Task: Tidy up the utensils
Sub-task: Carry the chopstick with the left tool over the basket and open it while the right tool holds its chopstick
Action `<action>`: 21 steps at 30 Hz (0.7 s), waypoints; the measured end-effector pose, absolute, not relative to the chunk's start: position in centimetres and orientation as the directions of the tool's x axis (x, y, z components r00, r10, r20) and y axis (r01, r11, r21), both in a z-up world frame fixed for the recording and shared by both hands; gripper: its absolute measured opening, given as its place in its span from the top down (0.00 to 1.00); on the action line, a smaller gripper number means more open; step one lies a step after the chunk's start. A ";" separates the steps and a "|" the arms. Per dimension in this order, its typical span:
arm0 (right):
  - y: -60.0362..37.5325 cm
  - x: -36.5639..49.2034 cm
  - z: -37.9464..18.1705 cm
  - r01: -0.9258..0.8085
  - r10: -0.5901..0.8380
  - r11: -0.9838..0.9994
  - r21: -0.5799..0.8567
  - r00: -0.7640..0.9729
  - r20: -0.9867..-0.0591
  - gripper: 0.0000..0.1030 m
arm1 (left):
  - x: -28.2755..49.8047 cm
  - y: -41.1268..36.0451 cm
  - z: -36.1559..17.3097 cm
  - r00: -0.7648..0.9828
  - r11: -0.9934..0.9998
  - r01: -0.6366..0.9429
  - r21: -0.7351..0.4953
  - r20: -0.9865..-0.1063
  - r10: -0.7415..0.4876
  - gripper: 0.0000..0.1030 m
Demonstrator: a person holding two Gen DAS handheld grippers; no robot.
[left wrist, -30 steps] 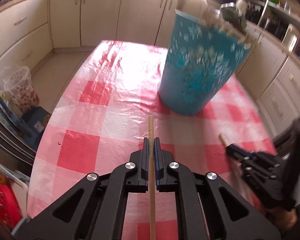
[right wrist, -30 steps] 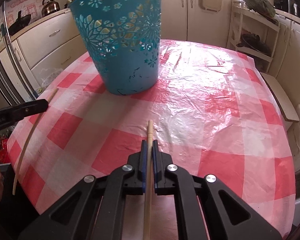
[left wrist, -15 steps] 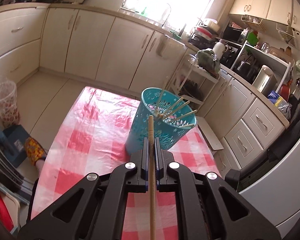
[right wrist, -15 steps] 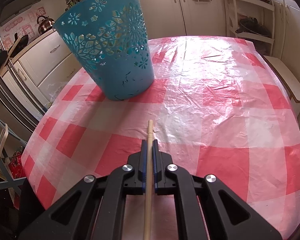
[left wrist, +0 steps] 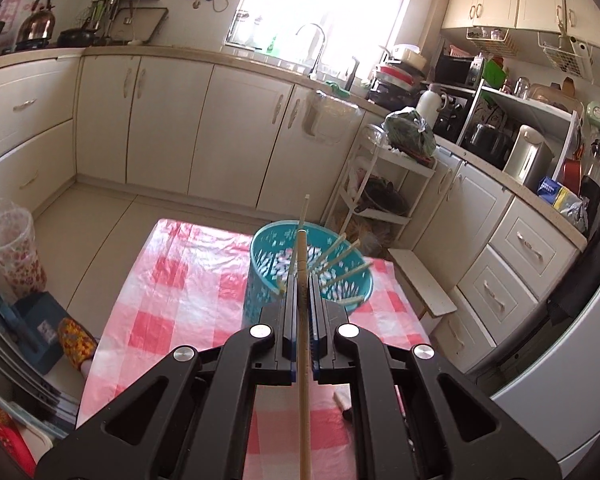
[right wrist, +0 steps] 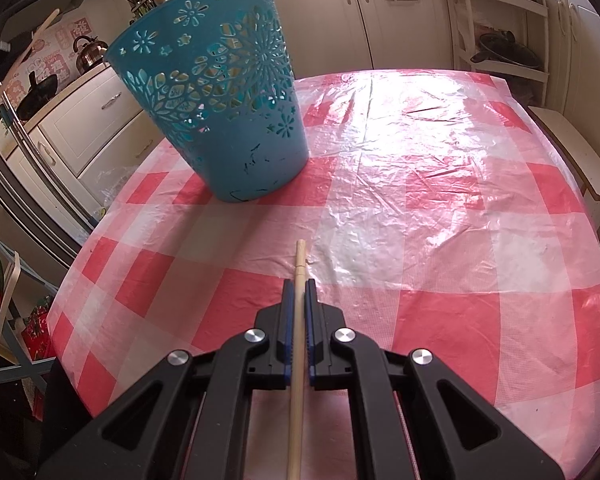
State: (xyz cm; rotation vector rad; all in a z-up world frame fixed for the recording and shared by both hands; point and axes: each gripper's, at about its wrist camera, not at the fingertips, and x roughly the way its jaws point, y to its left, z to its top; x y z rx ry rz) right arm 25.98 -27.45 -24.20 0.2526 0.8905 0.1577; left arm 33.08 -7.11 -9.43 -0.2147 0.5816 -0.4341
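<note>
- My left gripper pinches a thin wooden chopstick; I hold it high above the round teal plastic basket with flower cut-outs.
- Several chopsticks already lean inside this basket.
- My right gripper pinches another wooden chopstick low over the red and white checked tablecloth.
- In the right view, the basket stands at the far left of the table.
</note>
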 end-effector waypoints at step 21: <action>-28.7 26.3 -24.5 -0.033 0.306 0.931 0.363 0.612 -0.729 0.94 | 45.5 -10.6 -7.6 0.862 0.878 0.232 -0.418 -0.330 -0.385 0.95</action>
